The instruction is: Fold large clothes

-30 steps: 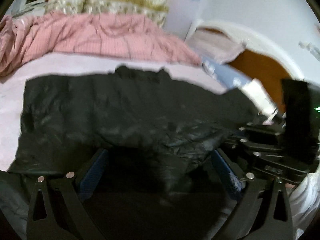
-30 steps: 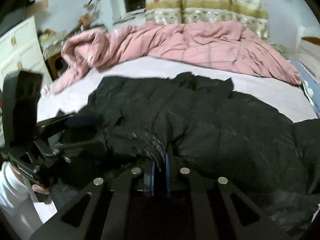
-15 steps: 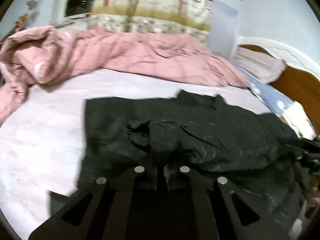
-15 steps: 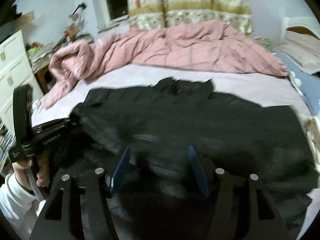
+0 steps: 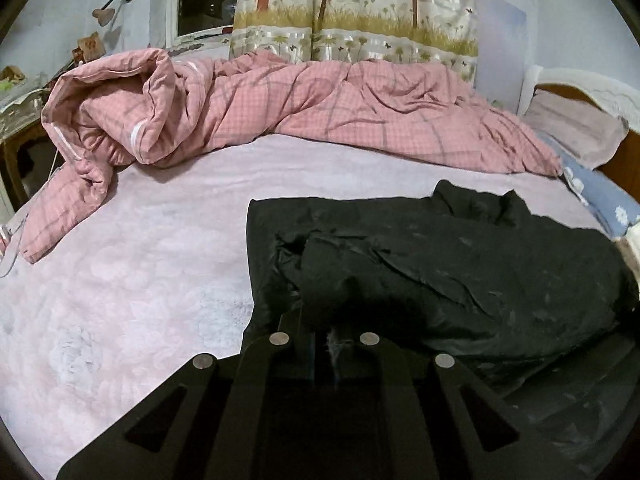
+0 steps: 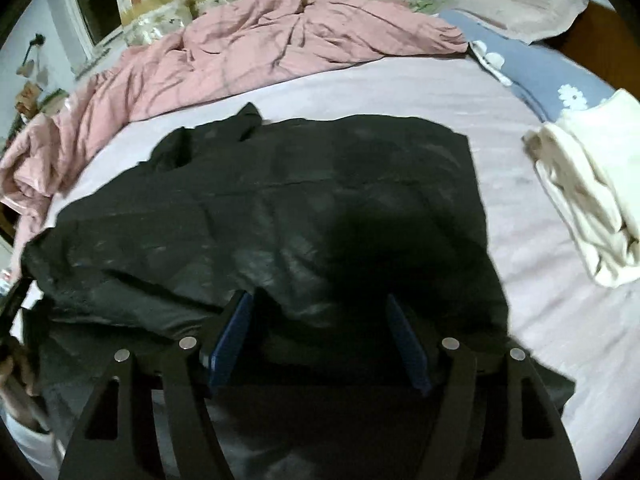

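Note:
A large black puffy jacket (image 5: 460,272) lies spread on the pale pink bed sheet (image 5: 140,280), collar at the far side. My left gripper (image 5: 324,336) is shut on a bunched fold of the jacket's near left part. In the right wrist view the jacket (image 6: 280,208) fills the middle. My right gripper (image 6: 320,332) is open, its blue pads (image 6: 230,336) standing on either side of the jacket's near edge without pinching it.
A rumpled pink checked duvet (image 5: 280,108) lies along the far side of the bed. A blue floral pillow (image 6: 552,72) and a folded cream garment (image 6: 592,200) lie to the right. The wooden headboard (image 5: 624,160) is far right.
My left gripper has shut on the jacket's fold and carried it over the body. My right gripper has let go of the fabric and opened, shifting to the right side.

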{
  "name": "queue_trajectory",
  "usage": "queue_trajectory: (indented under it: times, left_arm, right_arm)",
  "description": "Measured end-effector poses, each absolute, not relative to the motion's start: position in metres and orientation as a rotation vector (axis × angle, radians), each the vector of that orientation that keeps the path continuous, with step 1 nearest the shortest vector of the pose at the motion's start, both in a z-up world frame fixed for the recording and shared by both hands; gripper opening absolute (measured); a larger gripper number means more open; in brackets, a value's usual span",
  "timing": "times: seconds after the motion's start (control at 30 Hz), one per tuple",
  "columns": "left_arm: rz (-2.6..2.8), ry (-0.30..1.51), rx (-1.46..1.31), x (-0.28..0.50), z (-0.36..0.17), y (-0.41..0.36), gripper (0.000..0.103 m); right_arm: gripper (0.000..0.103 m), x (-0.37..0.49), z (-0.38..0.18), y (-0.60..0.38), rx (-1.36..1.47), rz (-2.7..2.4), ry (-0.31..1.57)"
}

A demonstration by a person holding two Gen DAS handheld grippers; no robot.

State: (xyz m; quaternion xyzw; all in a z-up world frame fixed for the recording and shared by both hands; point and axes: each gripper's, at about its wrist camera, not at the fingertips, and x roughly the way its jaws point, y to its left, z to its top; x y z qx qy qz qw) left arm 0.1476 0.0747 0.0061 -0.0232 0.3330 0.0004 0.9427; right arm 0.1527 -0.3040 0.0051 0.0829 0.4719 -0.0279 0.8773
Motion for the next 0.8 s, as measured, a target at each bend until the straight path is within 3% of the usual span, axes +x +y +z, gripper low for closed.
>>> queue_trajectory:
  times: [0.07,0.3,0.43,0.63,0.8]
  left_arm:
    - [0.030,0.687,-0.016,0.149,0.004,0.072,0.011]
    - [-0.018,0.677,-0.061,0.148,0.006,0.080,0.012]
    - [0.036,0.623,-0.031,0.141,0.016,0.082,0.045]
    - [-0.003,0.538,-0.030,0.126,0.039,0.084,0.046]
    - [-0.043,0.504,-0.051,0.119,0.047,0.084,0.057]
  right_arm:
    - [0.071,0.155,0.000,-0.308,0.179,-0.067,0.991]
    - [0.071,0.156,0.000,-0.310,0.165,-0.083,0.979]
    - [0.071,0.149,0.012,-0.309,0.125,-0.104,0.911]
    - [0.071,0.143,0.029,-0.314,0.208,-0.013,0.885]
    - [0.071,0.149,0.019,-0.306,0.233,0.050,0.977]
